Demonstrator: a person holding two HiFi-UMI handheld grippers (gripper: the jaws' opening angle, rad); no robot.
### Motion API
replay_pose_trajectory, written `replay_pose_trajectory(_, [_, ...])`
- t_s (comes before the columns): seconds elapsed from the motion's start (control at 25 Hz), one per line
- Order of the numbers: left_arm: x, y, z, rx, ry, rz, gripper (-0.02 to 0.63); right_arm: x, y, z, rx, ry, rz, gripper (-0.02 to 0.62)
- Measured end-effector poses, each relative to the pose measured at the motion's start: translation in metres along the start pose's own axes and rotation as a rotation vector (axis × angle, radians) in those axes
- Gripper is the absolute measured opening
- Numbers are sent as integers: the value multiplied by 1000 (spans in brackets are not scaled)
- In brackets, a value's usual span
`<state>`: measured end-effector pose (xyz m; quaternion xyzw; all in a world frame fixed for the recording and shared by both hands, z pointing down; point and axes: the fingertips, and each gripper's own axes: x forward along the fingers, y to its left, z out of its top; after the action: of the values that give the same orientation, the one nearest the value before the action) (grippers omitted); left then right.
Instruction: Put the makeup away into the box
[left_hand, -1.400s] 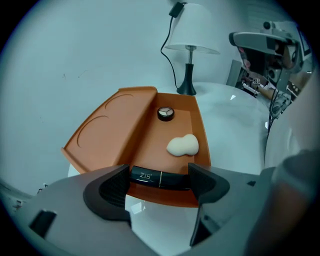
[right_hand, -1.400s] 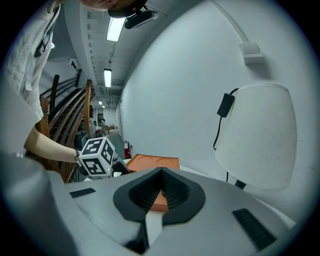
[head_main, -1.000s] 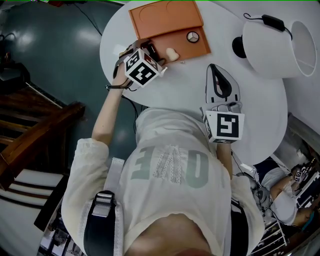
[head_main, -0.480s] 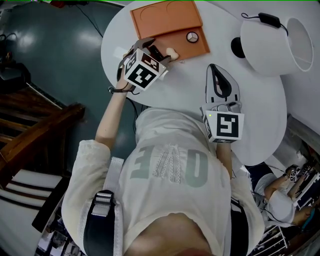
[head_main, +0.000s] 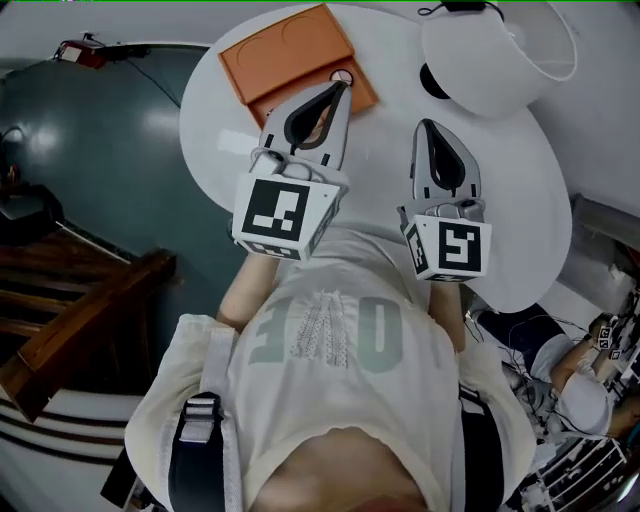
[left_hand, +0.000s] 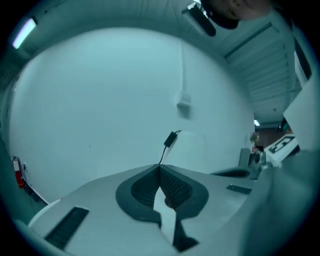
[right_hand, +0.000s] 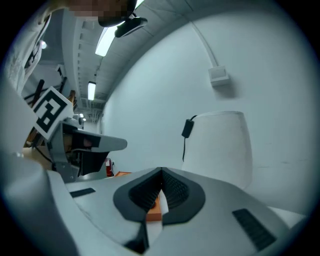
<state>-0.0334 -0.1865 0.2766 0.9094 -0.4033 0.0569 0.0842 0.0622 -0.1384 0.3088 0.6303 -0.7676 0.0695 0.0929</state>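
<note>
The orange box (head_main: 285, 55) lies open at the far side of the white bench (head_main: 520, 200). Its lid is folded flat toward the far left and its tray faces the person, so the long edges slant across the bench. A round compact (head_main: 342, 77) sits in the tray at its right end, already put away. Something pale shows through the frame of the left gripper, but I cannot tell what it is.

The left gripper (head_main: 341, 91) is by far the nearer one. In the head view its tips lie over the tray's near edge, just beside the compact, and point along the same slant as the box. Its jaws have just closed, and the left gripper view shows them meeting tip to tip with nothing between them. That view looks past the box to the wall and the white lamp (head_main: 490, 50), so the box probably lies under the tips, not in front of them.

The right gripper (head_main: 425, 130) is further right and apart from the box, also with jaws together and empty. From there the box lies ahead and to the left. If the lid is to be swung over next, the left side looks better placed.
</note>
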Motion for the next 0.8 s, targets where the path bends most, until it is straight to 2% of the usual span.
replay_pose_trajectory(0.08, [-10,-16,20,-51,-96,18,9,-10,-7,7,55,-26,-26,5])
replay_pose_trajectory(0.16, [-11,-36,24,-27,-122,0,9,-21,-16,9,86,-45,-63,5])
replay_pose_trajectory(0.28, [1,-67,14,38,-89,-71,9,-39,-37,-3,100,-31,-135,5])
replay_pose_trajectory(0.52, [16,-101,-1,61,-43,-108,9,-54,-73,-28,145,27,-198,5])
replay_pose_trajectory(0.64, [18,-100,-9,94,-25,-83,9,-54,-75,-35,124,35,-204,5])
replay_pose_trajectory(0.8, [12,-88,-7,85,-28,-37,9,-56,-67,-29,90,17,-198,5])
